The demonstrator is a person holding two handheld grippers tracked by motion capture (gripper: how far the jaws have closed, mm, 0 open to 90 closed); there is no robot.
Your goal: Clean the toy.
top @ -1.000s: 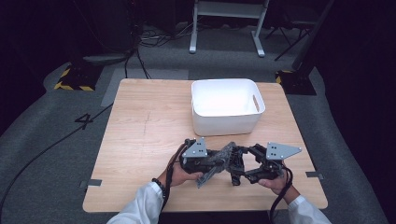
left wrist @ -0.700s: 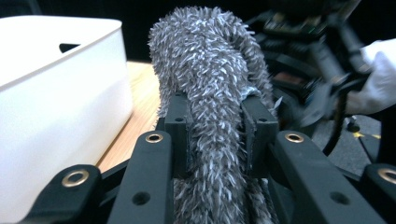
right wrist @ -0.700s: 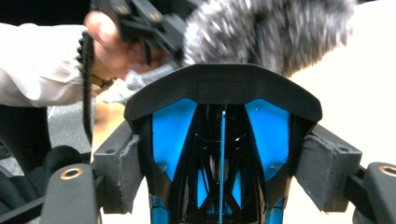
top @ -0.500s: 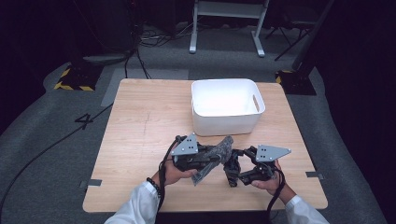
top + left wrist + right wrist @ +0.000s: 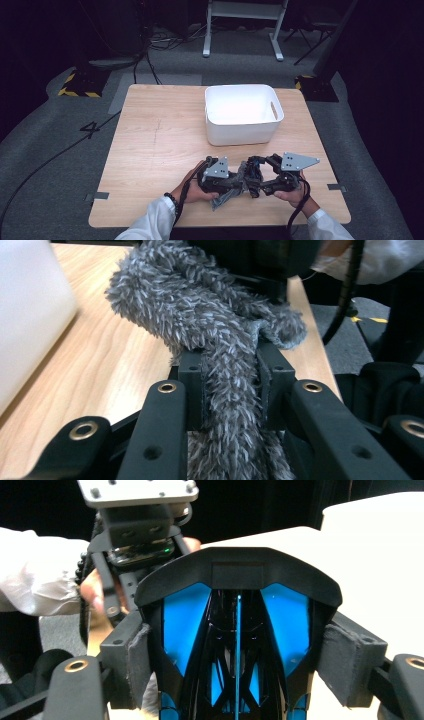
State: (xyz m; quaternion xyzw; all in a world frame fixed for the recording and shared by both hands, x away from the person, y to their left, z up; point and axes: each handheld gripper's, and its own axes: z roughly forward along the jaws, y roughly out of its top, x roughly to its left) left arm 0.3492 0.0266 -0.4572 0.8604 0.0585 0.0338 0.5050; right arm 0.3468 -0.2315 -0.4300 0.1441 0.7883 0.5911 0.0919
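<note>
Dark floor and cables ring the wooden table [image 5: 150, 145], where a white bin [image 5: 243, 114] stands beyond both hands. Seen from above, the left tongs [image 5: 240, 182] and right tongs [image 5: 255, 185] nearly meet near the front edge. Up close, the left tongs [image 5: 230, 377] are clenched on a fuzzy grey cloth [image 5: 210, 330], while the right tongs [image 5: 237, 650] clasp a black-and-blue plastic piece [image 5: 237, 610].

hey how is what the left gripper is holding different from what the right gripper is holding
The left gripper is shut on a grey fuzzy cloth: soft, shaggy and limp, draping onto the table. The right gripper is shut on a black and blue object: hard, smooth and glossy, keeping its shape. The cloth is squeezed narrow between the jaws; the black and blue object holds them wide apart. Both are held near the table's front edge.
</note>
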